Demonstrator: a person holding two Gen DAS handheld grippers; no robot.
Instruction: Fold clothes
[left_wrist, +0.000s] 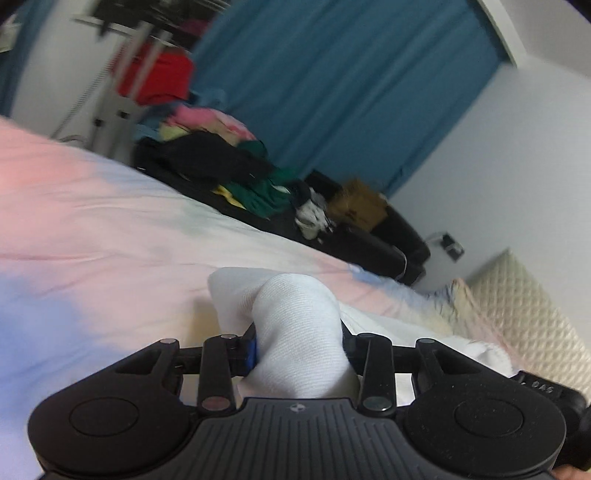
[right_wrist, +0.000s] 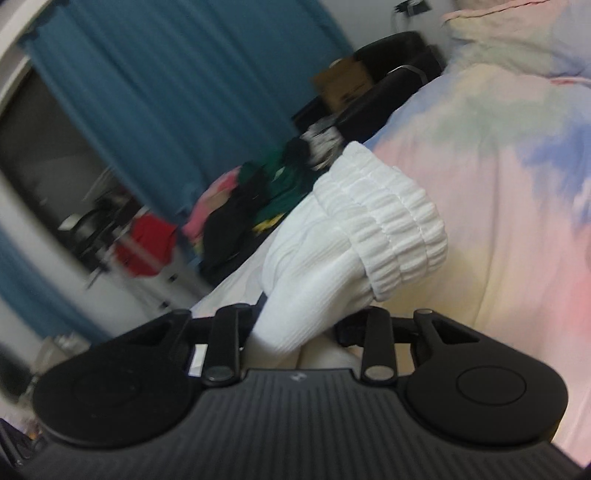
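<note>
White knit garment (left_wrist: 295, 325), ribbed cuff (right_wrist: 384, 221): held above the bed (left_wrist: 110, 229), pinched in the left claw (left_wrist: 299, 354) and right claw (right_wrist: 295, 325). Likely light, soft, floppy; best taken at cuff or hem.

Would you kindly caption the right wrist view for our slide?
Right gripper clamps a white ribbed sock above the pastel duvet.
</note>
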